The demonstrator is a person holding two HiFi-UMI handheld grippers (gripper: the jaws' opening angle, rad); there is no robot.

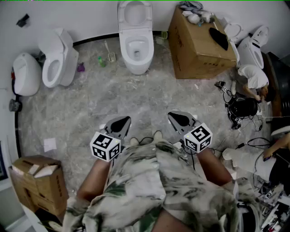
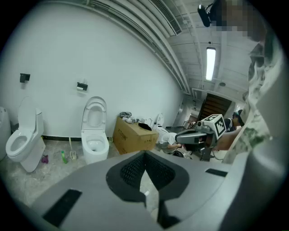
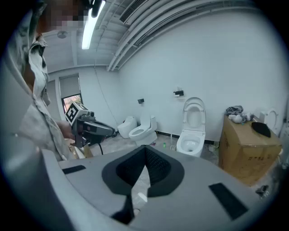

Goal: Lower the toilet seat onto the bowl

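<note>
Item: toilet seat, white, standing upright against the wall above its bowl, not yet lowered. Location: well ahead of both tools, across bare marbled floor, roughly midway between the lines in which they point; the same seat shows ahead-left in the left gripper view and ahead-right in the right gripper view. Left hand-held gripper: jaws together, nothing between them, angled slightly downward, nowhere near the seat. Right hand-held gripper: the same, jaws together and empty. Neighbouring stock: a second toilet far off to the left of the left tool, and a cardboard box ahead-right of the right tool, just beside the bowl. Handling note, as a judgement: close the distance first, part one pair of jaws, take the top rim of the seat, tip it forward off the wall, and carry it down under control to the bowl's rim, not letting it drop. Markings: the box side bears dark print, too small to read; each marker cube carries black-and-white squares only, no lettering.
</note>
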